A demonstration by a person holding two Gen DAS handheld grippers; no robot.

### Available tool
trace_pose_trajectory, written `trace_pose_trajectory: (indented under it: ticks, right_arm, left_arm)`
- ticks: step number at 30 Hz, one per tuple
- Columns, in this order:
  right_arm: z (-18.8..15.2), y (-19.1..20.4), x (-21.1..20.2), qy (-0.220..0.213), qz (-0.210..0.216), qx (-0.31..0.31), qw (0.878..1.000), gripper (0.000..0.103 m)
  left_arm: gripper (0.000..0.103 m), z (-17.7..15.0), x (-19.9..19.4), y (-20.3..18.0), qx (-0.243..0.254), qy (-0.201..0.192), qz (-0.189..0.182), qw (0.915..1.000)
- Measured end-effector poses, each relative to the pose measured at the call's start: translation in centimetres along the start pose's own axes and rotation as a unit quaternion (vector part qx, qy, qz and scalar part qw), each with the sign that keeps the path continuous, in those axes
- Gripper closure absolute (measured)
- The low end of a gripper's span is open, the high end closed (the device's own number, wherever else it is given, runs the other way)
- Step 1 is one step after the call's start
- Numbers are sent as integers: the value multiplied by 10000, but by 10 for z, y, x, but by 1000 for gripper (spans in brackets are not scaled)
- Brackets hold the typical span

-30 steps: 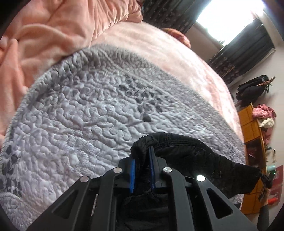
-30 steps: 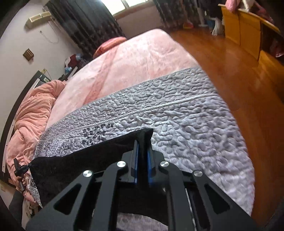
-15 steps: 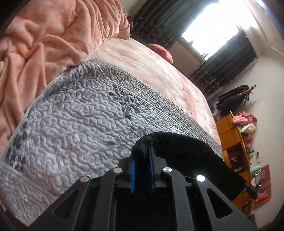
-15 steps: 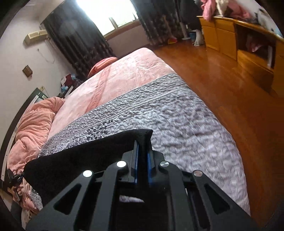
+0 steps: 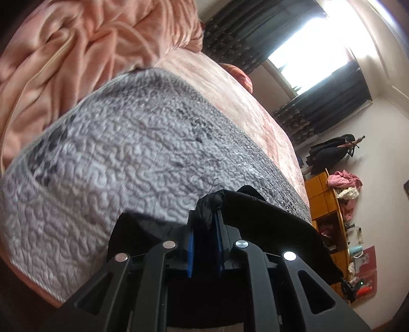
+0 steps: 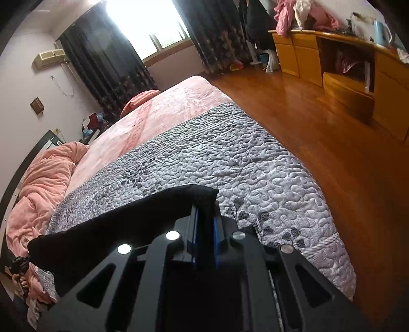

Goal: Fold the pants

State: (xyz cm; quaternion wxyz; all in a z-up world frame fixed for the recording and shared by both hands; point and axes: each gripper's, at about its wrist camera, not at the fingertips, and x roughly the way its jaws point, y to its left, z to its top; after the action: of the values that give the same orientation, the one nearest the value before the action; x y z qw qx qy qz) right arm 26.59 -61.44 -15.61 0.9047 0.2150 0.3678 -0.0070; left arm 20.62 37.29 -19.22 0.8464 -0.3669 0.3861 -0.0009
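Carried further back toward the foot of the grey quilted bedspread (image 6: 230,163) since a second ago, with more wooden floor (image 6: 332,143) and yellow cabinets (image 6: 358,66) now in the right wrist view and more of the crumpled pink blanket (image 5: 84,51) in the left. Black pants (image 6: 122,229) held up off the bedspread, stretched taut between the two grippers, long axis running across the width of the bedspread, roughly parallel to its foot edge. Left gripper (image 5: 205,224) clamped shut on one bunched, knotted-looking corner of the dark cloth, blue pads (image 5: 190,245) pressed against it on either side. Right gripper (image 6: 204,224) likewise closed tight on the opposite corner, a squarer, flatter fold of fabric rising above the blue pads (image 6: 217,245). Upper edge of the pants straight and level between the two grips, rest of the garment hanging below and lost under the gripper bodies. Plain matte black cloth, no visible seams, pockets or print at this blur and angle; waist end and leg end not distinguishable. Far end of the garment reaching the opposite gripper at the lower edge of each view, over the near part of the bedspread. Dark curtains (image 6: 107,58) framing a bright window (image 6: 143,23) beyond the bedspread's far end.
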Motion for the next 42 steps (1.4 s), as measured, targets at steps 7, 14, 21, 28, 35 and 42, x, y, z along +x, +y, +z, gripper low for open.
trace_pose_trajectory:
  ticks: [7,14,21,28,35,42]
  right_arm:
    - [-34,-4,-20,-76,-44,-17,10000,92]
    - [-70,-17,-25,21,17,202,9998,91]
    - [-89,-10,-26,103,95,247,9996,89]
    - [-115,-22,-26,204,-128,408,9989,57]
    - [-145,-60,-13,726,-672,1288,9867,31]
    - [-197,-109,-20,857,-739,2538,9606,29]
  left_arm:
    - [88,-30,1,30,-282,49,48,9996]
    - [87,-49,4,45,-420,135,33,9990]
    - [85,-61,7,52,-385,240,118,9989]
    - [75,-84,16,65,-183,564,661,9961]
    - [46,-109,23,111,-665,777,1332,9858]
    - [35,-134,-20,123,-1262,83,1357,9826]
